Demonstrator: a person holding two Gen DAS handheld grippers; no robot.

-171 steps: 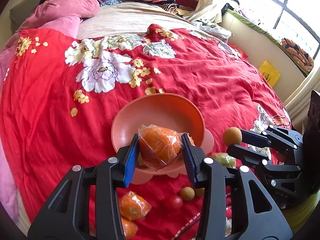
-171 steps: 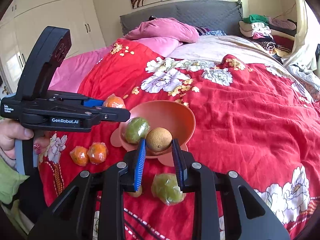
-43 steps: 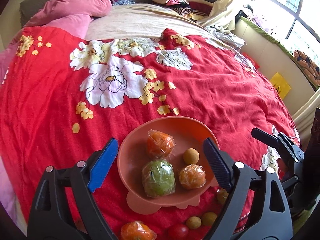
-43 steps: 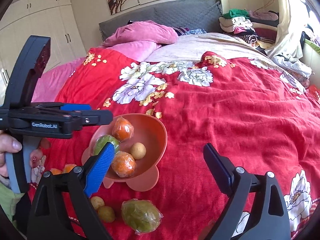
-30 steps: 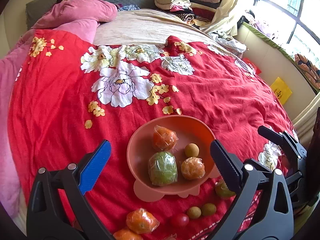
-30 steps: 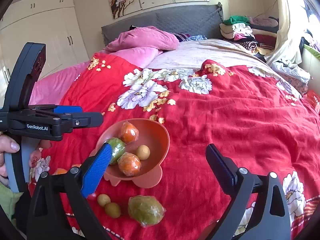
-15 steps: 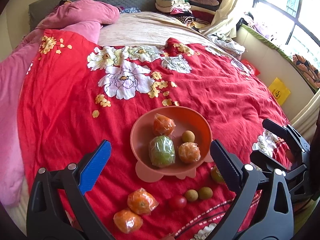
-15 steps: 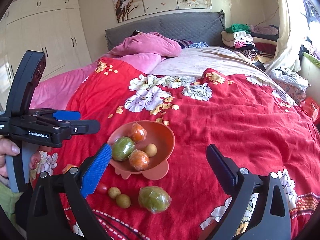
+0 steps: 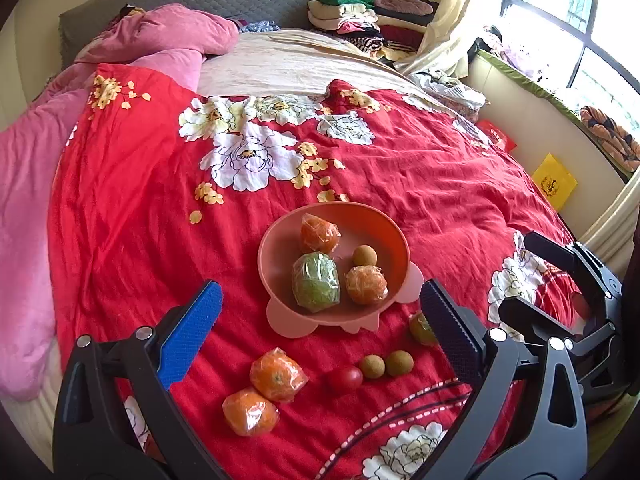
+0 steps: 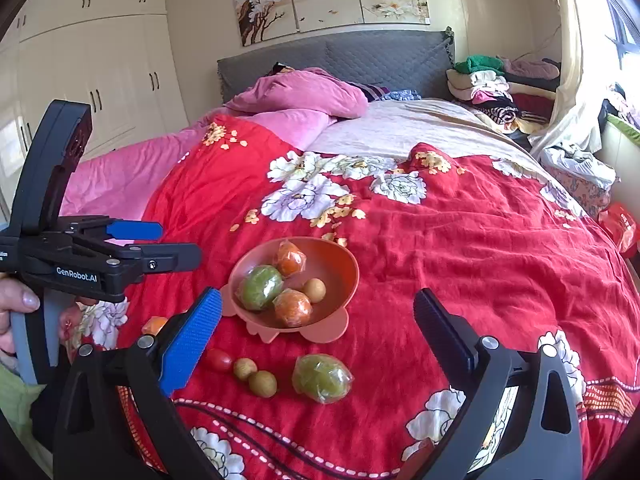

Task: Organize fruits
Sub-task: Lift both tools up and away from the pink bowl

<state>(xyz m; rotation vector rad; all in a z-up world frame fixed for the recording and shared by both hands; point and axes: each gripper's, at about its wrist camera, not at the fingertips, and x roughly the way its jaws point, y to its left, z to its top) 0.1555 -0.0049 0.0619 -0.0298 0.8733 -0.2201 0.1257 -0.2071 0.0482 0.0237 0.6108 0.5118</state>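
A salmon-pink bowl (image 9: 272,264) (image 10: 344,280) sits on the red floral bedspread. It holds two wrapped oranges (image 9: 319,233), a wrapped green fruit (image 9: 315,282) and a small brown fruit (image 9: 364,256). On the spread in front lie two wrapped oranges (image 9: 277,375), a small red tomato (image 9: 344,379) (image 10: 218,359), two small brown fruits (image 9: 386,364) (image 10: 254,376) and a wrapped green fruit (image 10: 322,378). My left gripper (image 9: 318,336) is open and empty above the loose fruit. My right gripper (image 10: 318,330) is open and empty, raised in front of the bowl.
The bed's front edge lies just below the loose fruit. Pink quilts (image 9: 152,40) and a beige sheet (image 9: 300,68) cover the far end. Folded clothes (image 10: 492,80) are stacked by the headboard. A window ledge (image 9: 560,92) runs along the right.
Both grippers released fruit into the bowl, opened, and have pulled back and up, so the bowl and loose fruit look smaller and farther away.
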